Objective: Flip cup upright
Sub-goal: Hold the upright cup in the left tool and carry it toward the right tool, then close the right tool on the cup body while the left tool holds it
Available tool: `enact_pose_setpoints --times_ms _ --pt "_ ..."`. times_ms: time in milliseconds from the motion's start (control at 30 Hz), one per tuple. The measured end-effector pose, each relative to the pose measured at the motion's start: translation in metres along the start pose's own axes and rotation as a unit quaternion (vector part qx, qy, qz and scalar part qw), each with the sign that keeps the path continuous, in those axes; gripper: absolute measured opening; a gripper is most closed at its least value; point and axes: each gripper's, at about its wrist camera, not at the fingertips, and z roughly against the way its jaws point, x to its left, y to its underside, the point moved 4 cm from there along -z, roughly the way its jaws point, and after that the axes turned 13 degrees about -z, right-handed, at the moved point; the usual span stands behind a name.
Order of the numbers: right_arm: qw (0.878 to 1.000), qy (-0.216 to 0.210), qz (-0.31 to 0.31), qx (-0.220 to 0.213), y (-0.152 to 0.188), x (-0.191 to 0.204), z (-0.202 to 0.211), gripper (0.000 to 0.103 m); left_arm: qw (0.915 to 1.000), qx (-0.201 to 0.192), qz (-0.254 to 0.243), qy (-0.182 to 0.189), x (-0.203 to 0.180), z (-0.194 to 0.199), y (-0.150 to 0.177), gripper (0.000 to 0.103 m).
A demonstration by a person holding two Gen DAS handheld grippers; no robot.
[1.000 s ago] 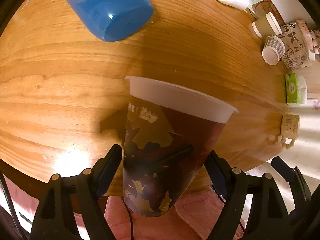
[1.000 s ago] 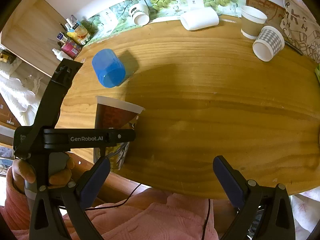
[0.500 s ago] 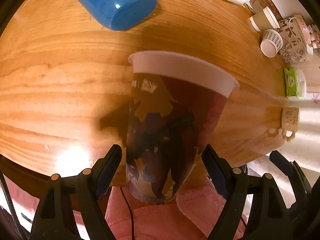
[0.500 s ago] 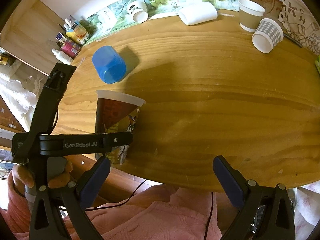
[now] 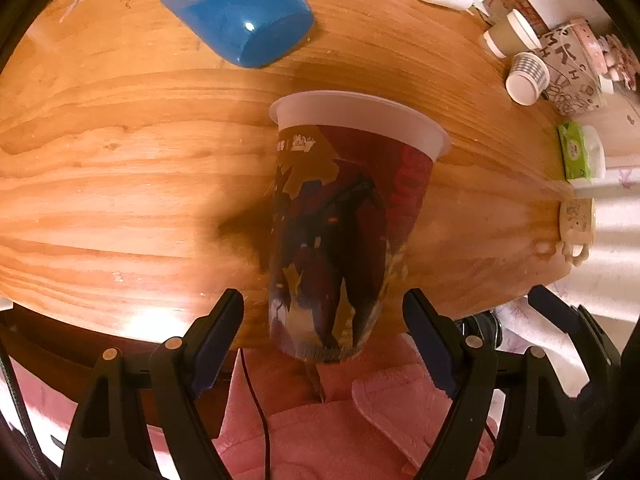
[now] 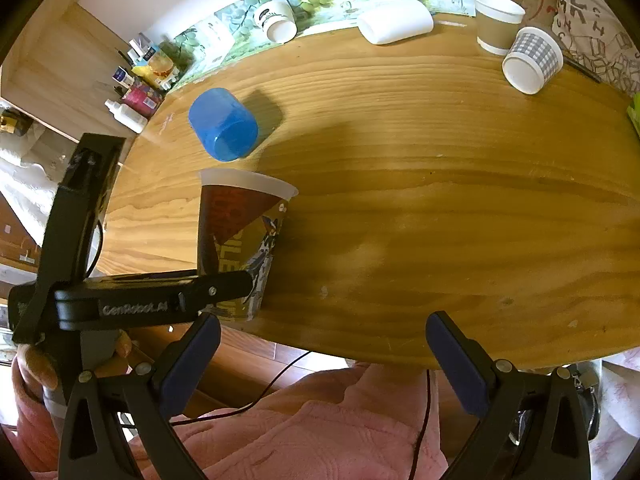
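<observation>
A tall paper cup (image 5: 340, 232) with dark red and gold print and a white rim stands upright near the front edge of the wooden table (image 5: 100, 184). My left gripper (image 5: 324, 320) is open, its fingers apart from the cup's base on either side. In the right wrist view the same cup (image 6: 240, 240) stands at the left, with the left gripper's body crossing in front of its base. My right gripper (image 6: 322, 356) is open and empty, held over the table's front edge to the right of the cup.
A blue plastic cup (image 6: 222, 128) lies on its side behind the printed cup. At the back are a white tumbler (image 6: 394, 22) on its side, a brown paper cup (image 6: 496, 20), a checked cup (image 6: 532, 60) on its side and small bottles (image 6: 136, 88).
The left gripper has opened and drawn back from the printed cup, which now stands free and upright on the table. The right gripper has stayed put.
</observation>
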Motion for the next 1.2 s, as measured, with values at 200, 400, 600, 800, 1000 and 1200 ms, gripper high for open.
enact_pose_setpoints --times_ms 200,400,600,800,1000,1200 --pt "1.000 -0.012 -0.008 0.000 0.004 0.005 -0.003 0.103 0.9999 -0.011 -0.008 -0.009 0.003 0.011 0.008 0.085" --pt "0.999 -0.028 -0.028 -0.005 0.001 0.007 -0.004 0.103 0.9995 -0.028 -0.006 -0.015 0.009 0.023 0.015 0.085" --pt "0.998 -0.046 -0.038 0.003 -0.005 0.017 -0.011 0.103 0.9983 -0.051 -0.005 -0.029 0.017 0.035 0.022 0.084" --pt "0.997 -0.063 -0.035 0.012 -0.012 0.034 -0.022 0.103 0.9943 -0.088 -0.011 -0.059 0.024 0.049 0.024 0.084" --pt "0.997 -0.068 -0.028 0.019 -0.019 0.048 -0.033 0.103 0.9849 -0.137 -0.038 -0.098 0.026 0.067 0.023 0.084" --pt "0.997 -0.071 -0.032 0.017 -0.027 0.054 -0.042 0.103 0.9739 -0.178 -0.063 -0.125 0.027 0.080 0.023 0.084"
